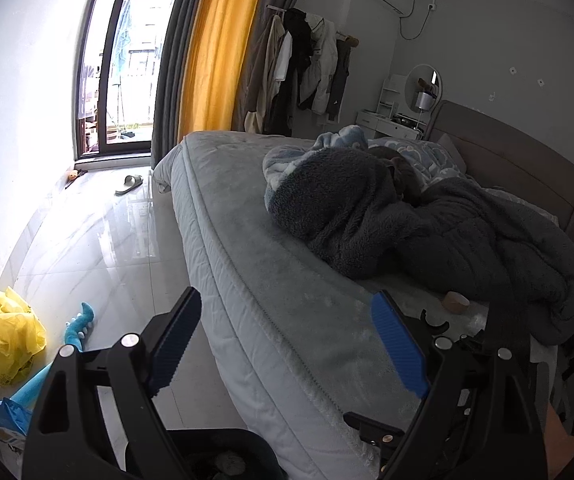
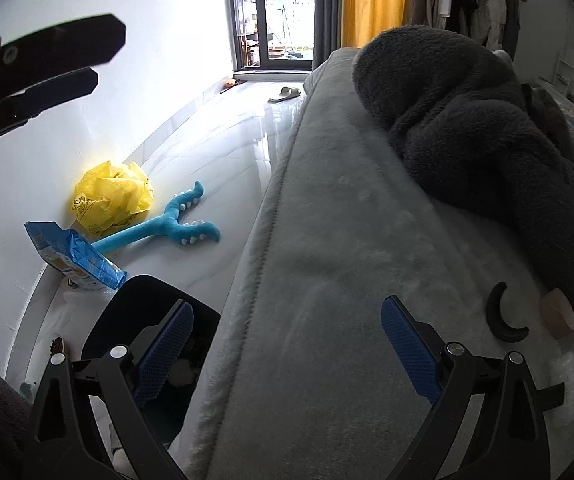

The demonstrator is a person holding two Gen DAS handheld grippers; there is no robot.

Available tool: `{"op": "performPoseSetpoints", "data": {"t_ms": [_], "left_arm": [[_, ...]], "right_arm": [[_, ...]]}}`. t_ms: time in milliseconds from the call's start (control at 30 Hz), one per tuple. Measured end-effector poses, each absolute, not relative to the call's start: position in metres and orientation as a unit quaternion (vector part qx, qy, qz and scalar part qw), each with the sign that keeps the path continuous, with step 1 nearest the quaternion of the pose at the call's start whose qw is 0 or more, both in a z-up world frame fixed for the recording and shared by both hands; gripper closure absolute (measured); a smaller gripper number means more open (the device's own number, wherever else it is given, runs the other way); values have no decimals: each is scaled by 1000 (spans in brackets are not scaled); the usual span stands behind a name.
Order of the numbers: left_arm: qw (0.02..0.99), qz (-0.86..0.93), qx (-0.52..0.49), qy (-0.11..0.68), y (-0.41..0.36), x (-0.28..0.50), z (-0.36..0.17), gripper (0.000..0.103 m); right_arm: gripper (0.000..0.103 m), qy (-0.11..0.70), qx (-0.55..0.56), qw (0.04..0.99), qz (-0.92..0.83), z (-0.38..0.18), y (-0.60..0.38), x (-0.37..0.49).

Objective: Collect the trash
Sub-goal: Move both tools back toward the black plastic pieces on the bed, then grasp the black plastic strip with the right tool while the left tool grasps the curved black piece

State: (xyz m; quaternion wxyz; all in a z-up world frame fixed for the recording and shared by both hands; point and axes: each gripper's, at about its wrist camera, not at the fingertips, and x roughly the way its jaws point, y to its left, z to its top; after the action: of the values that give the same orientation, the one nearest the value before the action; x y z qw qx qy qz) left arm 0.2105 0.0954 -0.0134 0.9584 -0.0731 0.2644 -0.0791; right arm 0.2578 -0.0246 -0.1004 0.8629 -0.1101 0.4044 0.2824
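Note:
A black trash bin [image 2: 139, 300] stands on the floor beside the bed, with white crumpled trash inside [image 2: 183, 372]; its rim also shows in the left wrist view [image 1: 223, 440]. A crumpled yellow plastic bag [image 2: 113, 196] and a blue snack packet [image 2: 75, 256] lie by the wall; the bag also shows in the left wrist view [image 1: 3, 336]. On the bed lie a black crescent piece [image 2: 503, 316] and a beige round object [image 2: 559, 312]. My left gripper [image 1: 287, 344] is open and empty over the bed edge. My right gripper [image 2: 287, 344] is open and empty, with its left finger over the bin.
A blue plush toy [image 2: 167, 224] lies on the glossy tile floor. A grey bed [image 1: 287, 240] with a dark fleece blanket [image 1: 407, 220] fills the right. A slipper [image 1: 129, 184] lies near the balcony door. The left gripper shows at upper left in the right wrist view [image 2: 47, 64].

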Motion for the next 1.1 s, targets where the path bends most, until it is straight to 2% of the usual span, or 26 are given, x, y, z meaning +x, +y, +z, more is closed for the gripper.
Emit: {"op": "performPoseSetpoints", "data": {"t_ms": [967,1100], "left_arm": [[945,-132,-86,288,13,241,-34,14],[945,-135,-78,288,-3,245,-36,14]], "right_arm": [[7,391,-90,899,178,-99,-158,270],[12,395,-86,898,172,-103,-173,270]]}}
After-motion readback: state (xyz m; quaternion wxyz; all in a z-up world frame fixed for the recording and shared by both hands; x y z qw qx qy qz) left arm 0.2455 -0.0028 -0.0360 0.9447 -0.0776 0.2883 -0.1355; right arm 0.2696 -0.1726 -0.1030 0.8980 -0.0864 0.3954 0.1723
